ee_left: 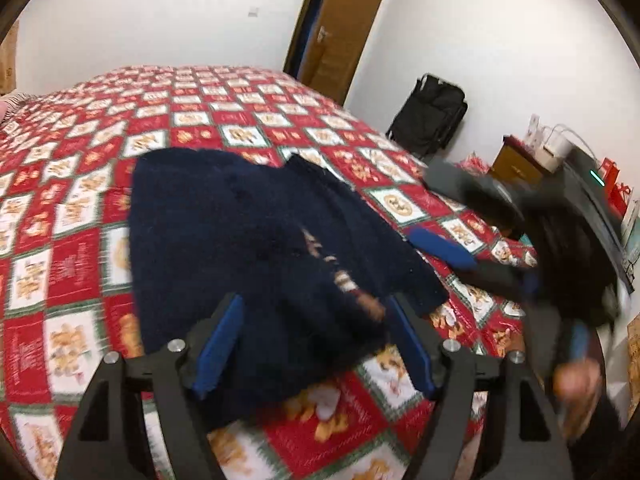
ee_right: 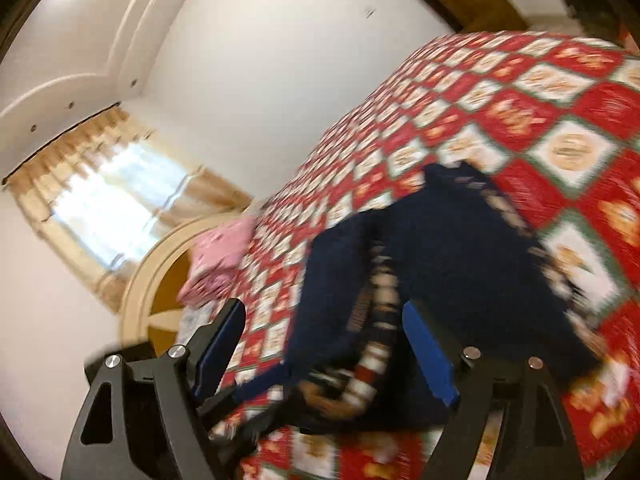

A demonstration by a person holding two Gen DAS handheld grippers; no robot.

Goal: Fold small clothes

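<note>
1. Since the fold looked laid, the navy sweater (ee_left: pixel 248 240) lay on the quilted bed (ee_left: pixel 80 200)
2. The left gripper (ee_left: pixel 316 344) and the right gripper (ee_right: pixel 324 344) gaped wide, gripping nothing

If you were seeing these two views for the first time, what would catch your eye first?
The dark navy sweater lies crumpled in the middle of the loud red-and-white patchwork bedspread, just ahead of the left gripper, whose jaws stand open. In the right wrist view, the right gripper is open too, over the sweater's patterned trim, with a pink pillow at the headboard.
</note>
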